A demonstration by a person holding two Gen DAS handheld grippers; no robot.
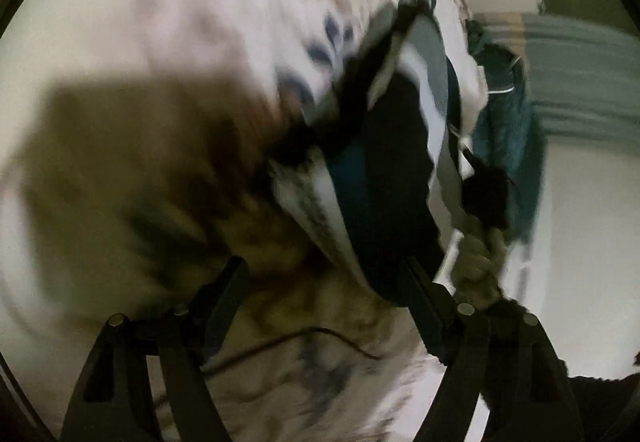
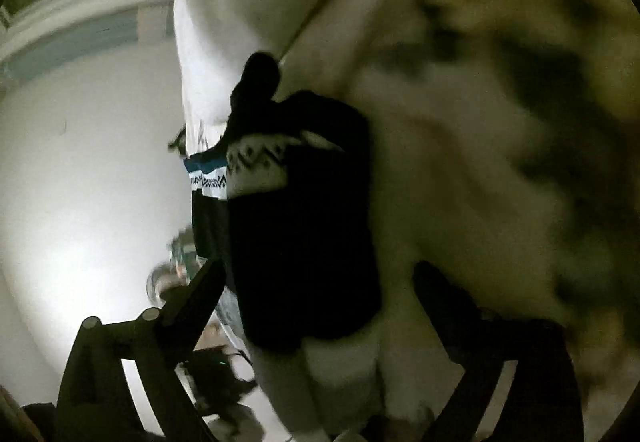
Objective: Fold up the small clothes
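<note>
A small dark knit garment (image 1: 384,177) with white, grey and teal bands lies on the white patterned bed cover (image 1: 192,1). In the blurred left wrist view my left gripper (image 1: 322,278) stands open just below the garment's near edge. Nothing is between its fingers, and the right fingertip is close to the dark cloth. In the right wrist view the same garment (image 2: 304,242), dark with a white patterned band, lies folded on the cover (image 2: 460,161). My right gripper (image 2: 320,274) is wide open around its near end, pads off the cloth.
A teal garment (image 1: 508,121) hangs beyond the bed's right edge. A blurred pale shape, probably a hand (image 1: 476,270), sits by the left gripper's right finger. The bed edge drops to a pale floor (image 2: 80,201) with dark clutter (image 2: 216,374).
</note>
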